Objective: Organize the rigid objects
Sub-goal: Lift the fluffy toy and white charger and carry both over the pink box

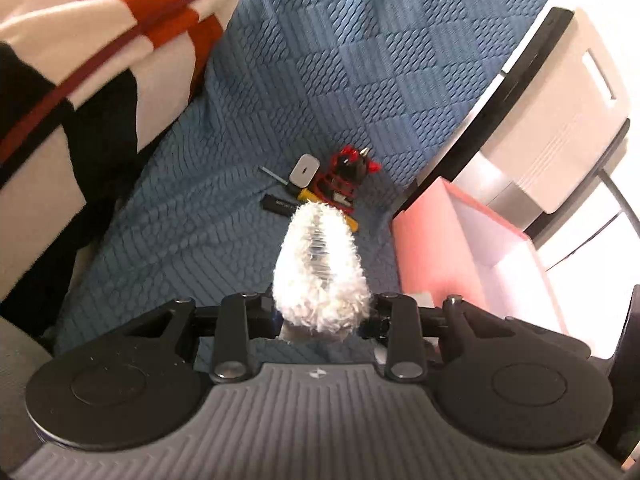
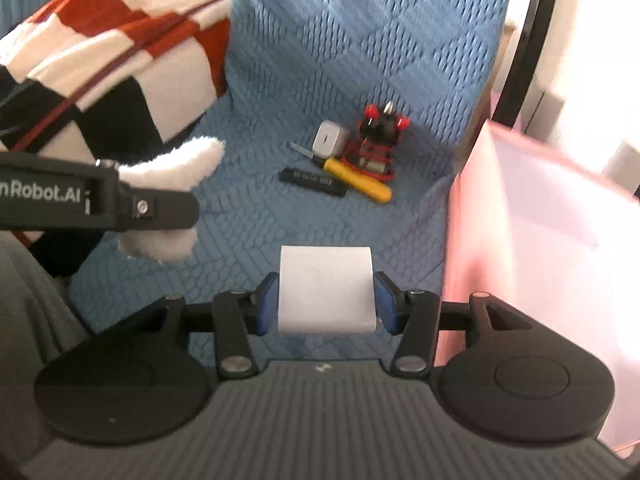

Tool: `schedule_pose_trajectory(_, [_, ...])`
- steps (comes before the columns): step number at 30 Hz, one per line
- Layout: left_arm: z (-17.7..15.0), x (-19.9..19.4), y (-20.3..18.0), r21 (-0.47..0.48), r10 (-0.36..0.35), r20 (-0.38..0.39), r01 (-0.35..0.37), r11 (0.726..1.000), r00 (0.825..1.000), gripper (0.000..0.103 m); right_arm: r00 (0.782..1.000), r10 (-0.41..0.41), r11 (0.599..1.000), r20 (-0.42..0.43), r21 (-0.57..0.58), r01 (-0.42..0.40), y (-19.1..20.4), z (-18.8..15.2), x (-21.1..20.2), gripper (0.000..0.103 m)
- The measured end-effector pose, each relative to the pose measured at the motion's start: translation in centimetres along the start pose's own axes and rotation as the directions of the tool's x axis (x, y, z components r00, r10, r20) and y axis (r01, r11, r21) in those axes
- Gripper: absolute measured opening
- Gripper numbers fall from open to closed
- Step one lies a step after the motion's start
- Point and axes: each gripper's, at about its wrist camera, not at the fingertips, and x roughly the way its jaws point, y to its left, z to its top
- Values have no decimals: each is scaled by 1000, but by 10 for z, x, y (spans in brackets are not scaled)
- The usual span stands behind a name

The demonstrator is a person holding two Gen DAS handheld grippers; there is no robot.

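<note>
My left gripper (image 1: 320, 312) is shut on a white fluffy object (image 1: 318, 268) with a clear ribbed middle; it also shows in the right wrist view (image 2: 176, 184), held above the blue quilted cover (image 2: 320, 60). My right gripper (image 2: 326, 308) is shut on a white rounded block (image 2: 326, 288). Ahead on the cover lies a small pile: a yellow-handled screwdriver (image 2: 356, 180), a black stick (image 2: 314, 181), a white charger block (image 2: 330, 138) and a black-and-red tool with red wire (image 2: 378, 140). A pink open box (image 2: 540, 248) stands at the right, also in the left wrist view (image 1: 444, 240).
A red, white and black checked blanket (image 2: 112, 52) is heaped at the left. A beige and black appliance (image 1: 560, 120) stands beyond the bed edge at the right. A black curved bar (image 2: 524, 44) rises behind the pink box.
</note>
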Motion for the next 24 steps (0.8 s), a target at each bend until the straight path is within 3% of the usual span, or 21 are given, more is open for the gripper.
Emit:
schedule_pose_trajectory(12, [5,-58,-22,2,-7,26,7,1000,1000,38,990,-2,995,138,101,-12,-8,21,-94,53])
schedule_pose_trajectory(24, [-4,-78,-54,33,-23,53,21,999,998,38,979,-100,987,180,142,74,-40,11,-132,53])
